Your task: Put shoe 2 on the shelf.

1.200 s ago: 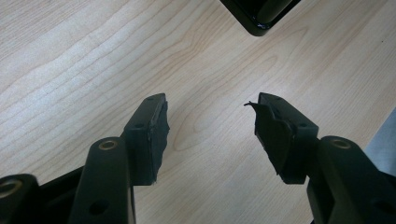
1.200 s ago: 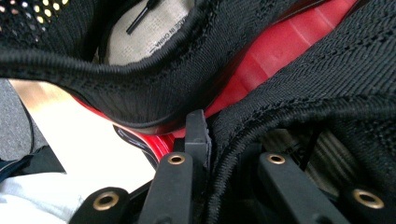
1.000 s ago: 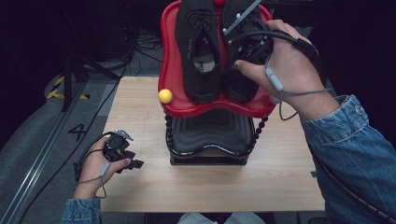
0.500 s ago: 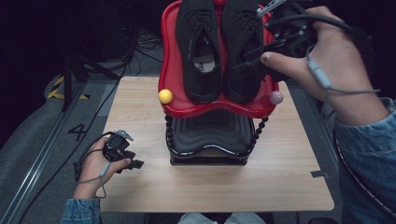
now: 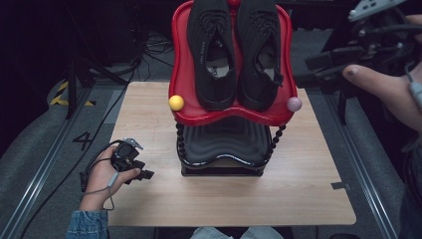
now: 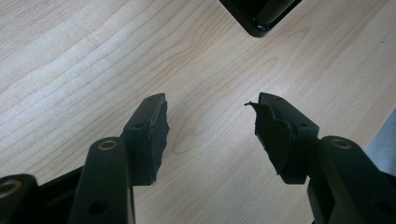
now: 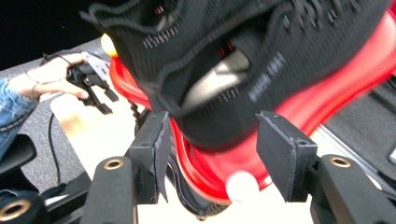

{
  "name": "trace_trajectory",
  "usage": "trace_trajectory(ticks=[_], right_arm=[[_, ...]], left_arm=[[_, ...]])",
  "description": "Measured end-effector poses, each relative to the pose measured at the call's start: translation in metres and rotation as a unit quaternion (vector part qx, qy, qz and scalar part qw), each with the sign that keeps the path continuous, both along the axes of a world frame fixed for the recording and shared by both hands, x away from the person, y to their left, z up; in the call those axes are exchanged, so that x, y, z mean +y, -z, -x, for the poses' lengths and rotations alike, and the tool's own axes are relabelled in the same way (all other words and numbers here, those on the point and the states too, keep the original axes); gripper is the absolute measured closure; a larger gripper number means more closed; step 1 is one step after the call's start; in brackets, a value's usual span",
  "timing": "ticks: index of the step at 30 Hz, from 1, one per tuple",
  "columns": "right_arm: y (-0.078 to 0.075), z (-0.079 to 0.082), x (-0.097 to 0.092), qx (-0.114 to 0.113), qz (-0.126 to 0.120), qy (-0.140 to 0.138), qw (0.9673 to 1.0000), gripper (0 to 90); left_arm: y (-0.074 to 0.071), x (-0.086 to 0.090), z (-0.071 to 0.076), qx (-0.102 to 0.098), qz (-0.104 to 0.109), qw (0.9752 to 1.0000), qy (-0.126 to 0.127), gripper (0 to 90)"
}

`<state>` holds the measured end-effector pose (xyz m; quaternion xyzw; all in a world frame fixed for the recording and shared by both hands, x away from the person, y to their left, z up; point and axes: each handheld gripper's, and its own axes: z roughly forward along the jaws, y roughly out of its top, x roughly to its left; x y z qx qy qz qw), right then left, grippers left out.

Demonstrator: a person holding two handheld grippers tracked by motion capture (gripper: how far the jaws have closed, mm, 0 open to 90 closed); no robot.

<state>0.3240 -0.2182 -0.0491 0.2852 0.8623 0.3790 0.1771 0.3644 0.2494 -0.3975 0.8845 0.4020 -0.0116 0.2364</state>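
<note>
The soft, light right shoe [image 5: 260,55] on the red tray's [image 5: 181,59] right side suits a heel-collar grip; the right gripper [image 5: 318,69], jaws just opened, is wide and empty.

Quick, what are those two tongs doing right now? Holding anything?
Left tongs: open, holding nothing, resting low over the wooden table.
Right tongs: open, jaws have just been opening, nothing gripped; the black shoes sit on the red tray.

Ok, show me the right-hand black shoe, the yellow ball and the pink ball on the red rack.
right-hand black shoe [image 5: 260,55], high view, on its laced upper.
yellow ball [image 5: 176,103], high view, on the ball's middle.
pink ball [image 5: 294,104], high view, on the ball's middle.
</note>
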Motion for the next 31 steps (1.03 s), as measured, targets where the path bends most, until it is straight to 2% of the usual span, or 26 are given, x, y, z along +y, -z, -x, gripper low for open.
trace_trajectory(ticks=[1,3,7,10,11,12,17,20,21,22,26,29,30,31], right_arm=[[0.0,0.0,0.0,0.0,0.0,0.0,1.0,44.8],[0.006,0.003,-0.012,0.001,-0.001,0.004,1.0,44.1],[0.029,0.006,-0.043,0.011,-0.009,0.016,0.9998,43.5],[0.043,0.004,-0.061,0.021,-0.016,0.028,0.9993,43.4],[0.043,0.004,-0.061,0.021,-0.016,0.028,0.9993,43.4],[0.052,0.003,-0.071,0.024,-0.013,0.035,0.999,42.9],[0.072,0.002,-0.089,0.031,-0.004,0.051,0.9982,42.0],[0.088,0.001,-0.097,0.043,-0.007,0.057,0.9974,41.3],[0.099,-0.001,-0.101,0.056,-0.005,0.062,0.9965,41.0],[0.099,-0.001,-0.101,0.056,-0.005,0.062,0.9965,41.0],[0.136,-0.009,-0.113,0.08,-0.009,0.069,0.9944,40.4],[0.163,-0.013,-0.12,0.099,-0.023,0.067,0.9926,40.4],[0.163,-0.013,-0.12,0.099,-0.023,0.067,0.9926,40.4],[0.182,-0.015,-0.124,0.098,-0.026,0.069,0.9925,39.8]], left_arm=[[0.0,0.0,0.0,0.0,0.0,1.0,0.0,44.7],[0.0,0.001,0.0,0.0,0.001,1.0,-0.002,44.7],[-0.001,0.002,0.001,0.0,0.003,1.0,-0.006,44.7],[0.0,0.002,0.001,0.0,0.001,1.0,-0.006,44.6],[0.0,0.002,0.001,0.0,0.001,1.0,-0.006,44.6],[-0.001,0.003,0.001,0.002,0.002,1.0,-0.007,44.6],[-0.001,0.004,0.001,-0.001,-0.001,1.0,-0.009,44.6],[-0.001,0.005,0.002,0.003,0.002,0.9999,-0.011,44.4],[0.0,0.005,0.002,0.003,0.002,0.9999,-0.011,43.8],[0.0,0.005,0.002,0.001,0.0,0.9999,-0.012,43.8],[-0.001,0.006,0.003,0.003,0.002,0.9999,-0.014,43.5],[-0.001,0.006,0.003,0.001,0.001,0.9999,-0.014,43.3],[-0.001,0.005,0.003,0.002,0.001,0.9999,-0.015,43.3],[-0.001,0.004,0.004,-0.001,-0.001,0.9999,-0.013,42.7]])
